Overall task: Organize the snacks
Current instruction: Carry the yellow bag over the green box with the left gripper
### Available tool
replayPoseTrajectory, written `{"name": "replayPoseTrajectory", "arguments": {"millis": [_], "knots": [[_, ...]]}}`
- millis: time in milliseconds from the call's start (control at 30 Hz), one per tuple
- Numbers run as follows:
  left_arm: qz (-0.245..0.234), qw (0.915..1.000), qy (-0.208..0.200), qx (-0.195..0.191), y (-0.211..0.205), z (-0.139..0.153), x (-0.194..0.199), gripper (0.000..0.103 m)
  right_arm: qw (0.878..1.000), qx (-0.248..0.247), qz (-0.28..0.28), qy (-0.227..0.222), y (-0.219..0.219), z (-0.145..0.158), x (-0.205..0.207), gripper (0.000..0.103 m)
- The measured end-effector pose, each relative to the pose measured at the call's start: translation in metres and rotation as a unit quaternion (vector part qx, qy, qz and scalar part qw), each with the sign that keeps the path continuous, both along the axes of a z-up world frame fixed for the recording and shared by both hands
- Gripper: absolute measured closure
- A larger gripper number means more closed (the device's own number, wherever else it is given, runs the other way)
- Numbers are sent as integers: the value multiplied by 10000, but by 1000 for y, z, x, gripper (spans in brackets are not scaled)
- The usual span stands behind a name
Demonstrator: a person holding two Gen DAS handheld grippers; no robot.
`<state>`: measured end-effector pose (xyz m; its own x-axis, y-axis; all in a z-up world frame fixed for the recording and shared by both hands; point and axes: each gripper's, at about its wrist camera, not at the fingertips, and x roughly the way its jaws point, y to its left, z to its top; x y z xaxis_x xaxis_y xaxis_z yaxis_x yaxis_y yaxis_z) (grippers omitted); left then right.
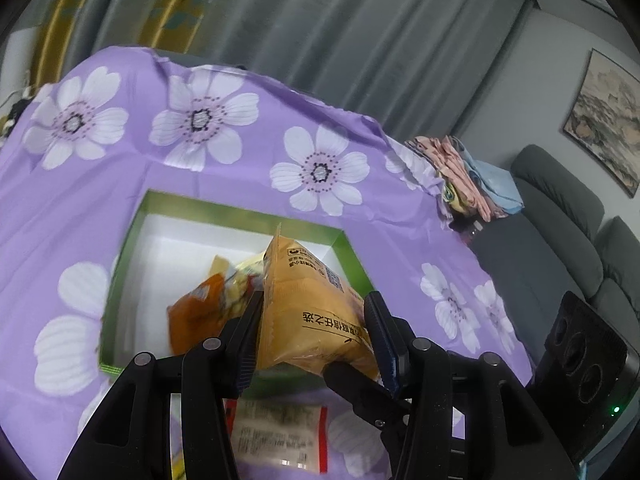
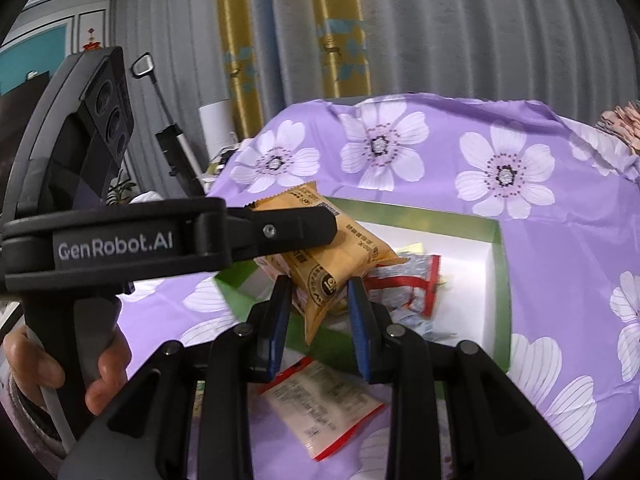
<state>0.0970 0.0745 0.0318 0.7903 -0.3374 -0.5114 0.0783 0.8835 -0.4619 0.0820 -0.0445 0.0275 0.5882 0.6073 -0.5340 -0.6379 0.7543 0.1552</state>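
Left wrist view: left hand-held gripper (image 1: 314, 338) clamps an orange snack packet (image 1: 310, 300) between its pads, packet standing up on edge over the near rim of the green box (image 1: 344, 246). Likely held high so it can drop into the white interior. Box already holds a dark orange pouch (image 1: 196, 314) and a yellowish packet (image 1: 244, 280), crowded at the near side, so the drop spot is tight. A red-edged packet (image 1: 280, 436) lies on the purple flowered cloth (image 1: 200, 160) of the tabletop, near side, outside the box, not yet sorted. Folded clothes (image 1: 468, 176) and a grey sofa (image 1: 560, 216) far right.

Right wrist view: right hand-held gripper (image 2: 320, 320) has jaws moderately apart, holding nothing; the orange packet's lower corner hangs between and just beyond the pads, contact unclear. Left tool crosses from the left, its finger across the packet, partly blocking the box's left rim. Inside the box, a silver-red packet (image 2: 404, 284) lies to the right. Red-edged packet sits just below the right jaws, likely the next pick. Curtains (image 2: 440, 20) behind.
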Motion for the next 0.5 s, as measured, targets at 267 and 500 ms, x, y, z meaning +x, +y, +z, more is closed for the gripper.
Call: {"name": "replayPoseTrajectory", "arguments": {"millis": [267, 500], "knots": [[-183, 9995, 189, -147, -2, -16, 29, 54, 9994, -111, -247, 233, -3, -11, 22, 74], [-160, 9989, 369, -244, 2, -28, 37, 54, 9987, -301, -236, 325, 4, -17, 28, 74]]}}
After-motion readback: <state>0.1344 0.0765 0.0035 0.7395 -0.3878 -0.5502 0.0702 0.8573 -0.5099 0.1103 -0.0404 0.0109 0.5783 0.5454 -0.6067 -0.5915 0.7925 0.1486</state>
